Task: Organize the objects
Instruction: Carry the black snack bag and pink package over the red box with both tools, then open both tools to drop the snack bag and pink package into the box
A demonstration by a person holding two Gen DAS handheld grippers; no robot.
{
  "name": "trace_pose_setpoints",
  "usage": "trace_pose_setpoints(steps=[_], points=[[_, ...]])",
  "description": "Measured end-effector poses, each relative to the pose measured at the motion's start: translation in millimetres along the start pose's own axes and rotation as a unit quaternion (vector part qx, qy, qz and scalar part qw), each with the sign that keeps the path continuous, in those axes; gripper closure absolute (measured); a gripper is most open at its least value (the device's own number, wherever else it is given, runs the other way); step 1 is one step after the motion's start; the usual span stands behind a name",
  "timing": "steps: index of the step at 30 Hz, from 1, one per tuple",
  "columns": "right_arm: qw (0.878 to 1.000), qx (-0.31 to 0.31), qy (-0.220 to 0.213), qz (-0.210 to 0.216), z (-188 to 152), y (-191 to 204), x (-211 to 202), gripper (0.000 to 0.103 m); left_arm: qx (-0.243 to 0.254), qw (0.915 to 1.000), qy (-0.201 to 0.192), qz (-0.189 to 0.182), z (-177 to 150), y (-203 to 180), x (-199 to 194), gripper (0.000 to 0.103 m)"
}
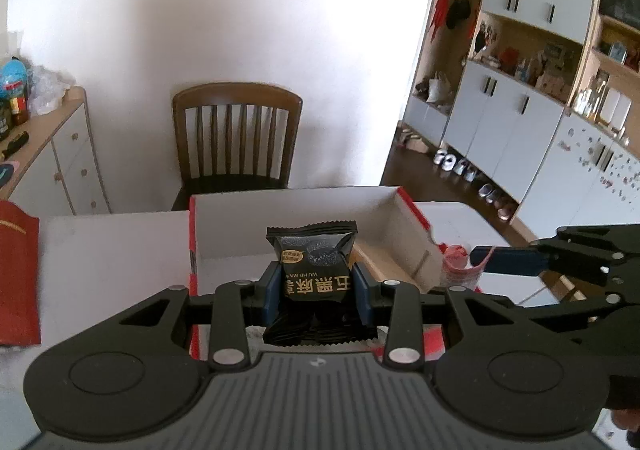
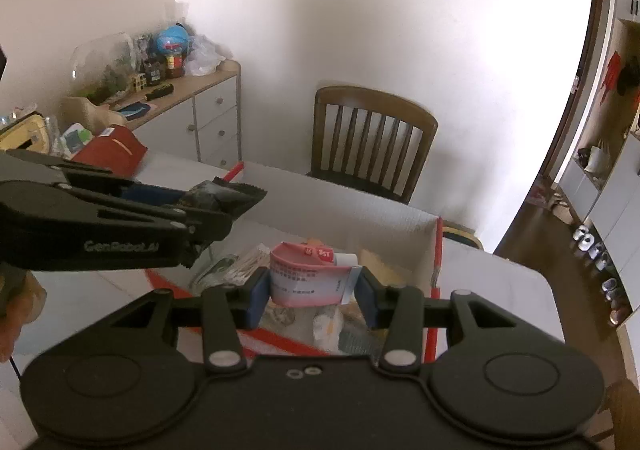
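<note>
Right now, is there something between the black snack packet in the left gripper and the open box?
Nothing visible blocks it. The left gripper holds the black snack packet above the open box, whose top is uncovered. The right gripper holds a pink tube alongside.

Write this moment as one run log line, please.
left gripper: shut on black snack packet | right gripper: shut on pink tube | both over red-edged box

Left gripper (image 1: 316,288) clamps black snack packet (image 1: 314,262) above box (image 1: 280,210).
</note>
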State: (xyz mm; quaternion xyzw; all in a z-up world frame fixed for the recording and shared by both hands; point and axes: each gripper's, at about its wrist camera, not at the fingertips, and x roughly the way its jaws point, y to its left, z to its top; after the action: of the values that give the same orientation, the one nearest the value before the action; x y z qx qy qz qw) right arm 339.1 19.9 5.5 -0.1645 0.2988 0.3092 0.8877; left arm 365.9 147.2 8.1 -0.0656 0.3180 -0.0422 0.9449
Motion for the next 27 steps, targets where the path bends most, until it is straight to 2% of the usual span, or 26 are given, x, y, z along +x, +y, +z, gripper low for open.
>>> trace_pose_setpoints(steps=[9, 18, 27], points=[[0.999, 0.011, 0.03, 0.005, 9, -9, 44, 0.058, 0.013, 0.9992, 0.033, 0.021, 16, 18, 54, 0.067], [0.996, 0.016, 0.082, 0.013, -1, -7, 88, 0.058, 0.019, 0.9953, 0.089, 0.032, 10, 30, 104, 0.067], [0.994, 0.018, 0.108, 0.015, -8, -5, 108, 0.058, 0.037, 0.9895, 0.132, 0.045, -2, 30, 134, 0.067]])
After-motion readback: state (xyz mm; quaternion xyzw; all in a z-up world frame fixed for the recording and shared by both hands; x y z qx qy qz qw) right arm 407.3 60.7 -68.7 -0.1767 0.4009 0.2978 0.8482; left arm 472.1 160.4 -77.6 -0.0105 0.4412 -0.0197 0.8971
